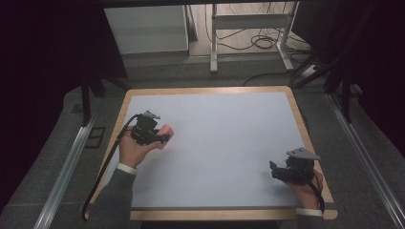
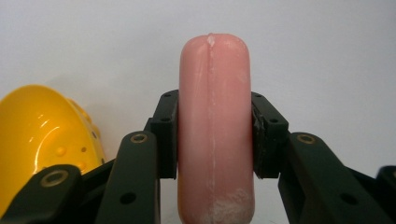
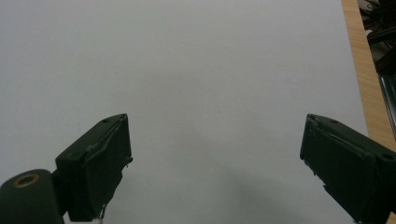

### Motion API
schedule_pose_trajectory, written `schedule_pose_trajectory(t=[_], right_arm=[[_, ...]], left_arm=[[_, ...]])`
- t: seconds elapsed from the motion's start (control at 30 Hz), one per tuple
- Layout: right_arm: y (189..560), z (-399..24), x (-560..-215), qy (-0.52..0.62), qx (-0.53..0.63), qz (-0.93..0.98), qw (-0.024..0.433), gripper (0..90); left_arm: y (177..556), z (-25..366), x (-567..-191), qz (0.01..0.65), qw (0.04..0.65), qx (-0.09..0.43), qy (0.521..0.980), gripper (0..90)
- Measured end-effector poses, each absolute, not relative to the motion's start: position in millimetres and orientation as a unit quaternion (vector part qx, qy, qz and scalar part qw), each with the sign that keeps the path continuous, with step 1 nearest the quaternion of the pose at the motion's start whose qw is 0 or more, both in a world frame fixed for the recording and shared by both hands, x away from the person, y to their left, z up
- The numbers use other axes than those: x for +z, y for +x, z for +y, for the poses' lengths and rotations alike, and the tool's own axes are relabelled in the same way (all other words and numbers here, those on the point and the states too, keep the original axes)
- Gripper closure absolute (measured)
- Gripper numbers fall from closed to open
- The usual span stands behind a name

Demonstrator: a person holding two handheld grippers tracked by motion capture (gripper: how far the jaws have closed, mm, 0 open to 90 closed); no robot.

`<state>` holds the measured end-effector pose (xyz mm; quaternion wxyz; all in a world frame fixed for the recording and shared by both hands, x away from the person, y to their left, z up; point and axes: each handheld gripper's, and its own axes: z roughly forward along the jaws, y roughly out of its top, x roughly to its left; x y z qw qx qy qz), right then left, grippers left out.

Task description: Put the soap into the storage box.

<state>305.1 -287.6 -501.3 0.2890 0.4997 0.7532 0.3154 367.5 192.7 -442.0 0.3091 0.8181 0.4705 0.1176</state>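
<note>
A pink rounded bar, like a soap or an eraser (image 2: 215,130), stands on end between the pads of my left gripper (image 2: 215,140), which is shut on it. From above, that pink bar (image 1: 165,133) shows at the left part of the white table surface (image 1: 224,143), in the left gripper (image 1: 160,137). A shiny yellow dotted object (image 2: 42,135) sits just behind and to the left of the left jaw. My right gripper (image 1: 276,171) rests low at the right front of the table; in the right gripper view its jaws (image 3: 215,163) stand wide apart with nothing between them.
The table has a wooden rim (image 1: 296,109). Beyond its far edge are a white cabinet (image 1: 145,28), a metal frame with legs (image 1: 250,33) and loose cables (image 1: 262,43) on the floor. Metal rails (image 1: 363,157) run along both sides.
</note>
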Motion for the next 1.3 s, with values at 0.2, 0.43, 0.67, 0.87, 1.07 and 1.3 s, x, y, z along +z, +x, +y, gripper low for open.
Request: schedule_pose_trajectory(t=[0.2,0.43,0.67,0.87,1.07,1.3], right_arm=[[304.9,-287.8,-500.8,0.500,0.316,0.753,0.289,8.6],[304.9,-287.8,-501.0,0.500,0.316,0.753,0.290,8.6],[304.9,-288.4,-500.8,0.500,0.316,0.752,0.291,8.6],[304.9,-288.1,-501.0,0.500,0.315,0.752,0.290,8.6],[304.9,-288.1,-501.0,0.500,0.315,0.752,0.290,8.6],[305.1,-288.0,-501.5,0.501,0.314,0.752,0.291,8.6]], left_arm=[[368.8,198.5,-439.0,0.476,0.311,0.121,0.814,60.2],[370.6,206.2,-436.9,0.484,0.309,0.126,0.809,60.2],[372.4,214.3,-436.9,0.494,0.309,0.128,0.803,60.2],[374.8,221.1,-438.0,0.502,0.306,0.129,0.798,60.2],[376.2,228.0,-436.1,0.511,0.306,0.134,0.792,60.2],[376.9,237.2,-434.1,0.518,0.304,0.139,0.787,60.2]])
